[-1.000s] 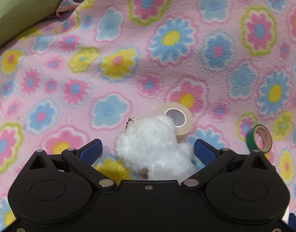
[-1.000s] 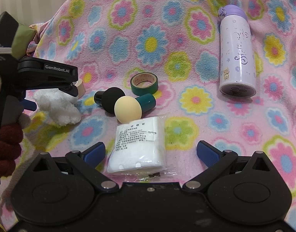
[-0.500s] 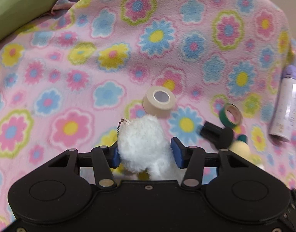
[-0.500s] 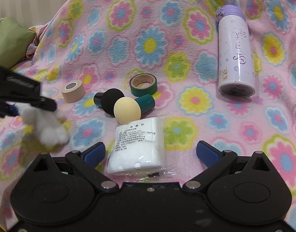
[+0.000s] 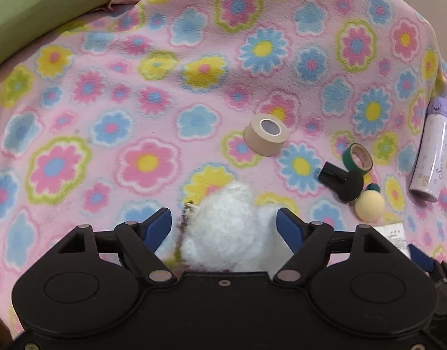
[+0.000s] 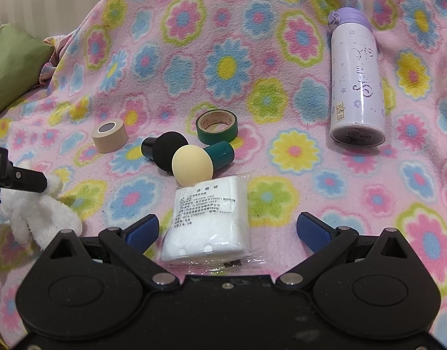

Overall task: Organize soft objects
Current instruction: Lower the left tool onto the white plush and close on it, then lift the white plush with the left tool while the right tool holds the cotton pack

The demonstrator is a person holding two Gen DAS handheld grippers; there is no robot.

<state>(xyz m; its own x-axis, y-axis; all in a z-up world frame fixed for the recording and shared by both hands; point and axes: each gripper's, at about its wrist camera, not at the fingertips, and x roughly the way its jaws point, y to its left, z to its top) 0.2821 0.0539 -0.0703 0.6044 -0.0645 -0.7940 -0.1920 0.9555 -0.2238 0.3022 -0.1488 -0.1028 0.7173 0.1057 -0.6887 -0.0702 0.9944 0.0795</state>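
A white plush toy with a small bead chain lies on the flowered blanket. It sits between the fingers of my left gripper, whose jaws are opening; the blue pads stand clear of the fur. The right wrist view shows the same plush toy at the far left under a left fingertip. My right gripper is open around a white packet of cotton pads, without pressing on it. Just beyond the packet lie a black sponge puff and a yellow sponge puff.
A beige tape roll and a green tape roll lie behind the puffs. A lilac bottle lies at the right. A green cushion borders the blanket at the far left.
My left gripper shut on the plush toy, carried it back away from the beige tape roll, and has now spread its jaws off it. The right gripper has not moved.
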